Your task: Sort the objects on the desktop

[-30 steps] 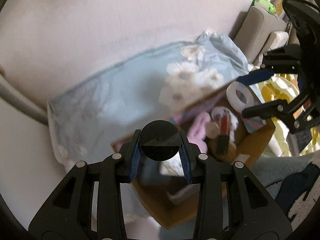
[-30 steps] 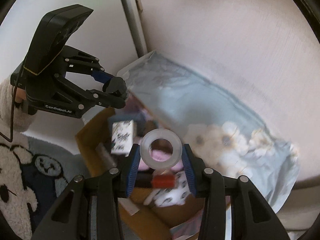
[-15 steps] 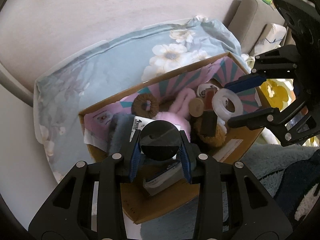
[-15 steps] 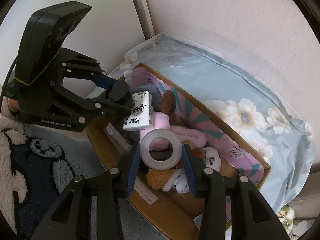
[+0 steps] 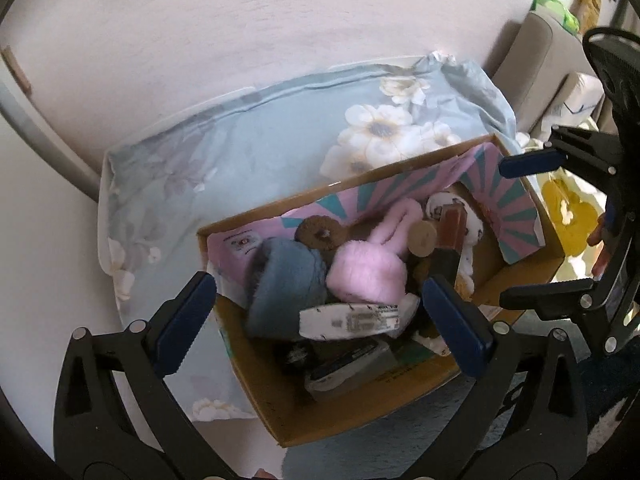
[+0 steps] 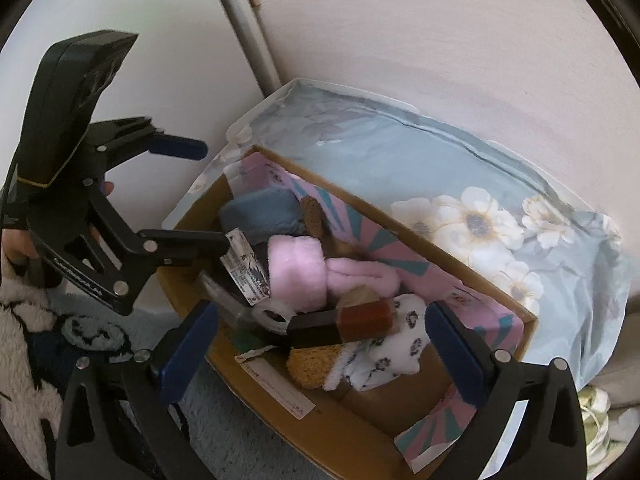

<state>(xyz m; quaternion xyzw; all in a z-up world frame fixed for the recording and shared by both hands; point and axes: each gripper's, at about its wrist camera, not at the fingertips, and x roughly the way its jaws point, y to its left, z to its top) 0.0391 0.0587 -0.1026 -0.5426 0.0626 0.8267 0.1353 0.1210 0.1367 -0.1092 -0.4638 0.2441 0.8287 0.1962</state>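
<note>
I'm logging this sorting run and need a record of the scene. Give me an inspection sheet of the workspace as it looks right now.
Surface: grey carpet with a fluffy black-and-white rug at one side.
Job's things: open cardboard box with pink-and-teal lining, holding a pink plush toy, blue-grey plush item, clear tape roll, white tissue pack, brown ring.
Clutter: box packed and jumbled; some items hard to identify.
Grippers: left gripper and right gripper above the box, jaws opening, nothing between them.
Cables: nothing seen.
Surroundings: pale-blue floral bedding bag against a pinkish wall.
</note>
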